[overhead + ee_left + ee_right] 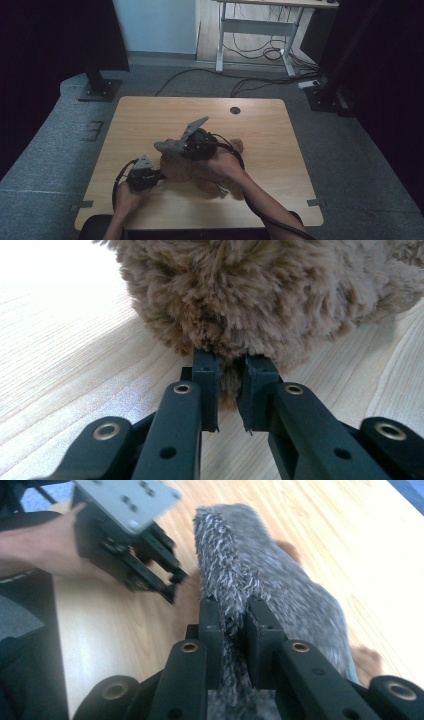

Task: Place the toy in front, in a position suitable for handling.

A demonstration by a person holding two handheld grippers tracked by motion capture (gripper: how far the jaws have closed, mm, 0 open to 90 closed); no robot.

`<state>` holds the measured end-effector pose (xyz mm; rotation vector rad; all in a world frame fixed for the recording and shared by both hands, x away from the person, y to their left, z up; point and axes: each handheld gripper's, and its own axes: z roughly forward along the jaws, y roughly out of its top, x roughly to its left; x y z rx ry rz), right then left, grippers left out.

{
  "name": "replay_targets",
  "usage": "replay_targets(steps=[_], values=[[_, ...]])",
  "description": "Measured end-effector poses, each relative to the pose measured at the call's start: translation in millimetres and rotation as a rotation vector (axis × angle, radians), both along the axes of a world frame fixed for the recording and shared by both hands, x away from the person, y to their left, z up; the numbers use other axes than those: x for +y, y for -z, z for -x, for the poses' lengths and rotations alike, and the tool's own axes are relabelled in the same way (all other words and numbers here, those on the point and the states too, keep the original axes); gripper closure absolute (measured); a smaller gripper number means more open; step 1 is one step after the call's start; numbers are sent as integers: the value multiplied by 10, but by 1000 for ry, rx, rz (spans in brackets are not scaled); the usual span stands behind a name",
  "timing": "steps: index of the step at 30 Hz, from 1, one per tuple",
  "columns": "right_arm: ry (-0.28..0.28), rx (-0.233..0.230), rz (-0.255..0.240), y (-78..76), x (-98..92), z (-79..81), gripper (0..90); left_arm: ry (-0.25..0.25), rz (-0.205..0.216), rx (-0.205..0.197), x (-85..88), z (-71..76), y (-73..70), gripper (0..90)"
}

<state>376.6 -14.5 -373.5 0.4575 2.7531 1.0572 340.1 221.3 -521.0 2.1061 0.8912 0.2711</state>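
- Your left gripper sat nearest you, at about 7 o'clock on the table, its jaws pinched tight on a tuft of the brown plush toy.
- Mid-table, your right gripper was clamped on a grey furry piece held just above the toy, toward 11 o'clock from it.
- To do this step well, you likely needed the left pinch firm and low as an anchor while the right drew the grey piece along its length; a sideways tug risked dragging the whole toy.
- The left gripper view showed brown pile caught between the jaws, too small to read from above.
- The right gripper view showed grey fur running up between the jaws, with the other gripper at 10 o'clock.
- The high view alone placed the toy centre-near on the table.
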Motion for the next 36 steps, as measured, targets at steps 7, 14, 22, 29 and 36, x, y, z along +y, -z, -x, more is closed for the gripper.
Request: replay_targets(steps=[7, 14, 22, 29, 36], values=[[-74, 17, 16, 113, 398, 55, 792, 1, 15, -4, 24, 0, -18, 787], [-97, 43, 64, 399, 653, 44, 792, -6, 35, 0, 39, 1, -26, 788], [-84, 66, 83, 643, 566, 21, 792, -14, 48, 6, 49, -6, -24, 795], [-58, 92, 67, 705, 306, 80, 794, -22, 56, 4, 49, -9, -24, 798], [-17, 96, 60, 744, -9, 106, 794, -22, 59, 4, 54, -14, -20, 798]])
